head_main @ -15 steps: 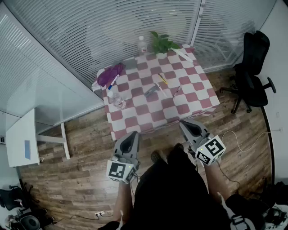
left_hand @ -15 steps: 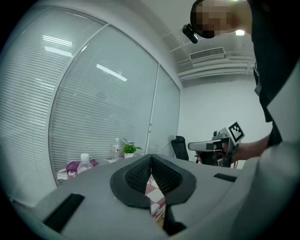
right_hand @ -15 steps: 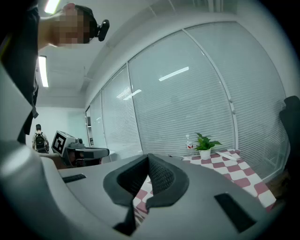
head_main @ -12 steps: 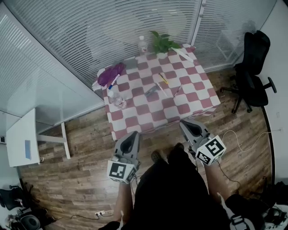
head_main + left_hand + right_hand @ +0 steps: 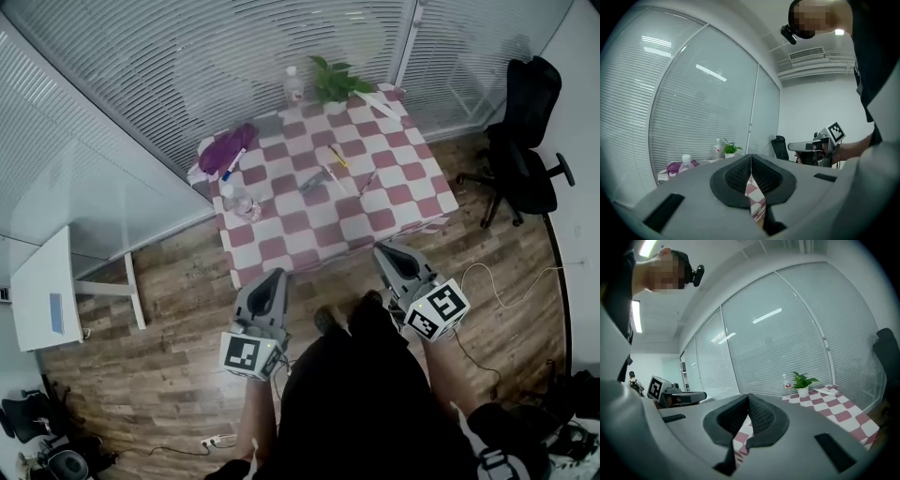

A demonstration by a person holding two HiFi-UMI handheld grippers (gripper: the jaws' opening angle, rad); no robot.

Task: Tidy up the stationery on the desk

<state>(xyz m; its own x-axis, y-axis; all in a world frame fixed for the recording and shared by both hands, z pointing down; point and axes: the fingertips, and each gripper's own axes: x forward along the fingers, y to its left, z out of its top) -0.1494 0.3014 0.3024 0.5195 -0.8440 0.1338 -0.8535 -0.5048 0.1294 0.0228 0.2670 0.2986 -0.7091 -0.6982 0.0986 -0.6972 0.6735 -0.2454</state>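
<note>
Surroundings: checked-cloth bench (image 5: 394, 211) stands against a glass wall with blinds (image 5: 187, 66). Black office chair (image 5: 525, 141) is right of the bench, white side table (image 5: 42, 291) well off to the left of the bench. A loose cable (image 5: 497, 291) lies on the wooden floor (image 5: 178, 281) off the bench's near-right corner. Only bare floor lies between both grippers and the bench's near edge.

Containers:
- purple pouch (image 5: 230, 148) at the bench's far-left corner; can't tell what's inside
- clear bottle (image 5: 239, 202) upright at the bench's left edge
- water bottle (image 5: 293, 86) at the bench's far edge, with the potted plant (image 5: 333, 82) just beside it, green leaves in a white pot
- long white item (image 5: 380, 103) at the bench's far-right corner, too small to identify

Stationery:
- blue-and-white marker (image 5: 232, 169) on the bench, touching the pouch's near end
- yellow pen (image 5: 337, 157), grey pen-like piece (image 5: 314, 181) and thin dark pen (image 5: 367, 183) loose around the bench's middle, apart from each other

Grippers:
- left gripper (image 5: 275, 277) is short of the bench's near-left corner and the right gripper (image 5: 382, 251) is just short of the bench's near edge. Both are off the bench surface and roughly level.
- left fingers (image 5: 740, 176) are pressed together with nothing between them, only the cloth showing past the tips
- right fingers (image 5: 759, 416) are the same, closed and empty
- all stationery is well apart from both sets of fingers, farther across the bench
</note>
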